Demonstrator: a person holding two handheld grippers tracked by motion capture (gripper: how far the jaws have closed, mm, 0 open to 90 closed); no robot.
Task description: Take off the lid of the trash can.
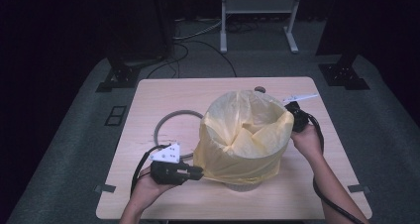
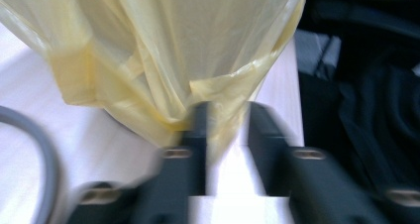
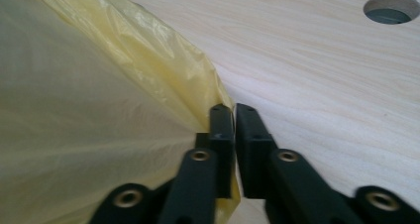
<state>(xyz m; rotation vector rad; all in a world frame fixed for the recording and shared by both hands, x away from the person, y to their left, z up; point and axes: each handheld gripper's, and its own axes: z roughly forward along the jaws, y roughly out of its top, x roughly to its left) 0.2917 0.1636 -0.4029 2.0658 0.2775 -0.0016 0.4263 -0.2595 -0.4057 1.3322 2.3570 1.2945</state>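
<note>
A yellow bag (image 1: 242, 137) is seen draped over a bin (image 1: 242, 186) near the middle of a pale wooden table (image 1: 163, 97). The bag's mouth has been folded out over the bin's rim, and its skirt hangs down the outside almost to the tabletop; only a sliver of grey bin base shows below. By judgement the lining is mostly done. What seems left is the letting go of the film and perhaps the fitting of a grey ring (image 1: 171, 122), which lies flat on the table just left of the bin.

The left gripper (image 1: 197, 173) is held at the bag's lower left edge. In the left gripper view its jaws stand apart, with a fold of bag (image 2: 163, 60) lying against the left one and not pinched. The right gripper (image 1: 296, 121) is held at the bag's right rim. In the right gripper view its jaws are nearly together, a narrow slit between them, and the bag's edge (image 3: 163, 75) is tucked beside the left one; whether it is clamped cannot be told.

The film is thin, glossy and creased. The wood is smooth, with fine grain and a round hole (image 3: 391, 8).
</note>
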